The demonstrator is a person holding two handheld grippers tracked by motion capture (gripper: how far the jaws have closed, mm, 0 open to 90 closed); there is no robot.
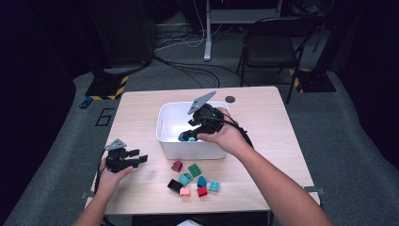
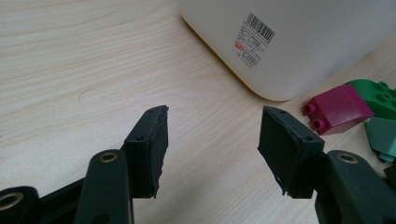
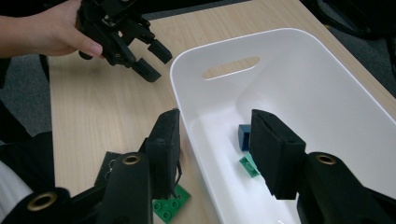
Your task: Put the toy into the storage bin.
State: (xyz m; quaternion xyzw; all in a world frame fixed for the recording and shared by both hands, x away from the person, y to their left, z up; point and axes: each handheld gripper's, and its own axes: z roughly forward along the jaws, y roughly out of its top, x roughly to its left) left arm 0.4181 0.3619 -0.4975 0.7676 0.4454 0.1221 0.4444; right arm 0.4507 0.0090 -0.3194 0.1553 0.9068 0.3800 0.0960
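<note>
A white bin (image 1: 163,123) stands mid-table. My right gripper (image 1: 192,132) hangs open over its front part; in the right gripper view (image 3: 215,122) one jaw is outside the front wall and one inside, nothing between them. Inside the bin (image 3: 299,70) lie a blue brick (image 3: 243,135) and a teal brick (image 3: 249,166). My left gripper (image 1: 139,156) rests open and empty on the table left of the bin, its jaws (image 2: 212,119) pointing at the bin wall (image 2: 299,46). It also appears, held in a hand, in the right gripper view (image 3: 150,58).
Several loose bricks lie in front of the bin: maroon (image 1: 177,165), green (image 1: 194,170), teal (image 1: 186,179), blue (image 1: 202,181), black (image 1: 174,186), pink (image 1: 185,191), red (image 1: 202,191), light teal (image 1: 214,186). The maroon brick (image 2: 338,109) and green brick (image 2: 377,94) lie right of my left jaws.
</note>
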